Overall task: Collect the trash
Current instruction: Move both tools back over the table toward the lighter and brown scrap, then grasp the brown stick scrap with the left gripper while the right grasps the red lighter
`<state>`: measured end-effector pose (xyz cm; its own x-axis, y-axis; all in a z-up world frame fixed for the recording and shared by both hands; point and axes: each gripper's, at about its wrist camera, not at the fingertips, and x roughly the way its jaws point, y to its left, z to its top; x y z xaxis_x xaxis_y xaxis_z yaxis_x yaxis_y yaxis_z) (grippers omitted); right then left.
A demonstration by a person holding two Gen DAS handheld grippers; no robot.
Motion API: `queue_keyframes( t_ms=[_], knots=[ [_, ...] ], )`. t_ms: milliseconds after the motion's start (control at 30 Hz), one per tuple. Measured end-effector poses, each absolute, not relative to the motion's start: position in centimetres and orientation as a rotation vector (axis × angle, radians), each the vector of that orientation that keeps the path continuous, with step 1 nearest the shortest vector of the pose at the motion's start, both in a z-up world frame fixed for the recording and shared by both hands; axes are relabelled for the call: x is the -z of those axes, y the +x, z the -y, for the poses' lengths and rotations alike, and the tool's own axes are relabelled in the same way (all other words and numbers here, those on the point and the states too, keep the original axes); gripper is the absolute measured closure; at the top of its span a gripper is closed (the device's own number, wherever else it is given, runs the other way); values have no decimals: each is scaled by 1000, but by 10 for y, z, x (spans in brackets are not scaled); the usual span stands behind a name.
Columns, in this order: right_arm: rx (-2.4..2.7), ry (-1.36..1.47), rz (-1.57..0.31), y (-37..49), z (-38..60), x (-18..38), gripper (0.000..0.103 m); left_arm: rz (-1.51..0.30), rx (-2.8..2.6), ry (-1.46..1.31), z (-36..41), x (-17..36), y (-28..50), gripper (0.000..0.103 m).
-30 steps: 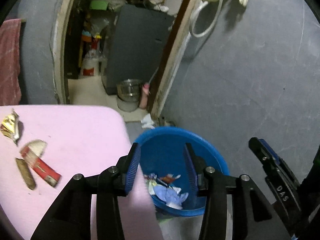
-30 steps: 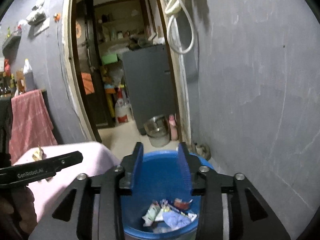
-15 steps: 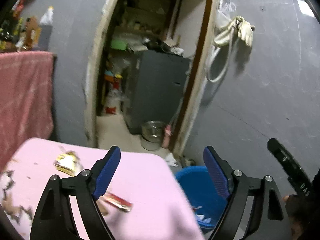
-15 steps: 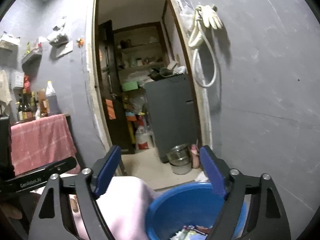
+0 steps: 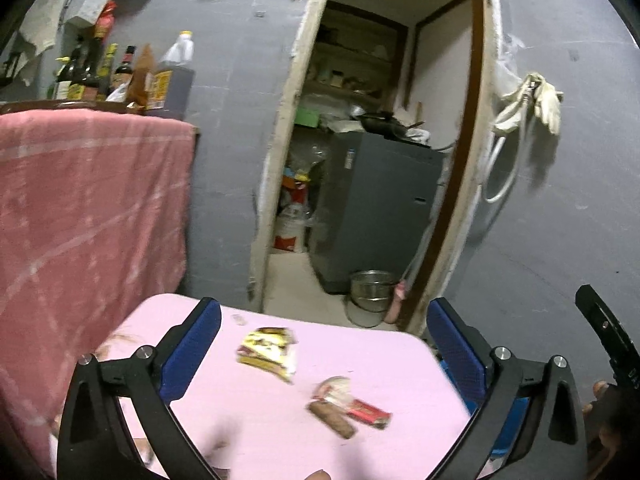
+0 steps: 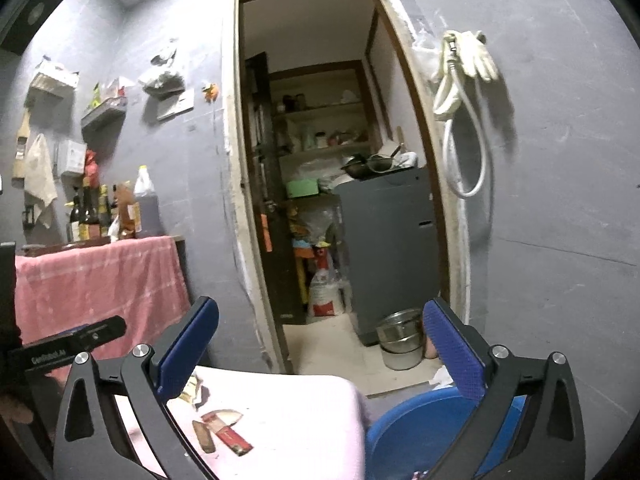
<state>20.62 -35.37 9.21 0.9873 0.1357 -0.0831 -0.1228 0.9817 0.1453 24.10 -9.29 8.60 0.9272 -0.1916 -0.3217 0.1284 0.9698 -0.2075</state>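
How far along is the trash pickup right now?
Partly done. Some trash already lies in the blue bin. Nothing is in hand: the left hand-held gripper and right hand-held gripper are both open and empty. Left on the pink table: a yellow wrapper, a red wrapper, a brown stick.

Dim room with grey walls (image 6: 560,200)
Open doorway (image 6: 320,160) onto cluttered pantry; pink cloth (image 5: 80,208) draped left; white hose (image 6: 464,132) hung right.
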Motion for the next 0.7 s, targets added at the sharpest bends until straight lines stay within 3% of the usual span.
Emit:
queue_keyframes(
  t_ms=[400, 700],
  knots=[
    [-213, 93, -189, 234, 322, -76, 0, -392, 78, -158, 54, -59, 243, 2],
    [-283, 13, -381, 263, 295, -51, 0, -569, 105, -188, 35, -27, 272, 2]
  ],
)
